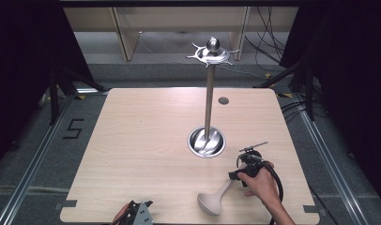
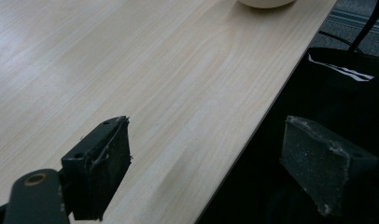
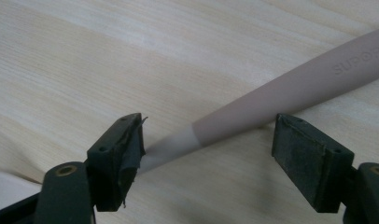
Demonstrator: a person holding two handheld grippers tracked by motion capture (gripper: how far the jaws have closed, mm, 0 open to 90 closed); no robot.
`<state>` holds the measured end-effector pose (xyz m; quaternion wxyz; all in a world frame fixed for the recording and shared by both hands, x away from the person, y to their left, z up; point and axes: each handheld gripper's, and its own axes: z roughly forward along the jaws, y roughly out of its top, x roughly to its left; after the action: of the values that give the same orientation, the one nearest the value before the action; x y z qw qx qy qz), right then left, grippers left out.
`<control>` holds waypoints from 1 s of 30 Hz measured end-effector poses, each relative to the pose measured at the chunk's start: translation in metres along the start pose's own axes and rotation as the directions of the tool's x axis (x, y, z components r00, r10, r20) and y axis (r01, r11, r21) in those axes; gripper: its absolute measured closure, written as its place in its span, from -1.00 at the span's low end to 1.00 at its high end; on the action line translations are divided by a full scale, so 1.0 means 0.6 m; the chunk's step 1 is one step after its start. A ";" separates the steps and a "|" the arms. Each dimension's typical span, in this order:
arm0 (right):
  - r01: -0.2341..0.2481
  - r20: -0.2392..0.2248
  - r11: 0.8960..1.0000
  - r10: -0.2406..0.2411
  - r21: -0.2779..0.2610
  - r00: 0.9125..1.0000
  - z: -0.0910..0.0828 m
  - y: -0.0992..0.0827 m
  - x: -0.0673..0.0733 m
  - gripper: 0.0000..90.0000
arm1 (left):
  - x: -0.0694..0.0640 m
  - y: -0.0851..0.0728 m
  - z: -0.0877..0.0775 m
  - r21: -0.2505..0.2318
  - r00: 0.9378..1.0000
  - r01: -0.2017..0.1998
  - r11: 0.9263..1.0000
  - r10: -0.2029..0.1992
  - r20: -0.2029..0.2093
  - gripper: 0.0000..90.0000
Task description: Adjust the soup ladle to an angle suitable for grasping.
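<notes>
Spreading across most of the high view, the pale wooden table [image 1: 146, 154] is carrying everything here. Standing on it right of centre is a tall metal stand [image 1: 208, 98], its pole rising from a round shiny base to a hooked crown with a ball on top. Lying near the table's front right edge is a beige ladle [image 1: 215, 198], its bowl pointing toward the person and its handle running up and to the right.

The person's right hand [image 1: 260, 183] is holding the right gripper [image 3: 208, 144] down at the ladle's handle. In the right gripper view its jaws are standing spread, with the handle passing diagonally between them; the left pad is touching or nearly touching the handle's paler section, the other is clear of it.

The left gripper [image 2: 206, 170] is sitting at the table's front edge, jaws spread wide with nothing between them, one over the wood, one past the edge.
</notes>
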<state>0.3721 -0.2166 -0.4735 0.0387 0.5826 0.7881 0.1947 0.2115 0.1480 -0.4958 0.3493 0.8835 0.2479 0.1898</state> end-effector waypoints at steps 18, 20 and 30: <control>-0.014 0.053 0.998 0.011 0.058 0.999 0.028 0.022 0.028 -0.54 | -0.004 0.001 0.000 -0.022 1.000 0.013 1.000 -0.013 0.016 -0.67; 0.022 0.064 0.998 -0.026 0.064 0.998 0.032 0.027 0.033 -0.50 | -0.003 0.001 -0.001 -0.015 1.000 0.004 1.000 -0.004 0.009 -0.67; 0.039 -0.002 0.998 -0.039 0.058 0.999 0.030 0.044 0.029 -0.08 | -0.005 0.002 -0.001 -0.012 1.000 -0.007 1.000 0.007 0.011 -0.67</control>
<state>0.3957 -0.1893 -0.4781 0.0250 0.5680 0.8046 0.1714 0.2092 0.1459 -0.4946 0.3553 0.8832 0.2419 0.1877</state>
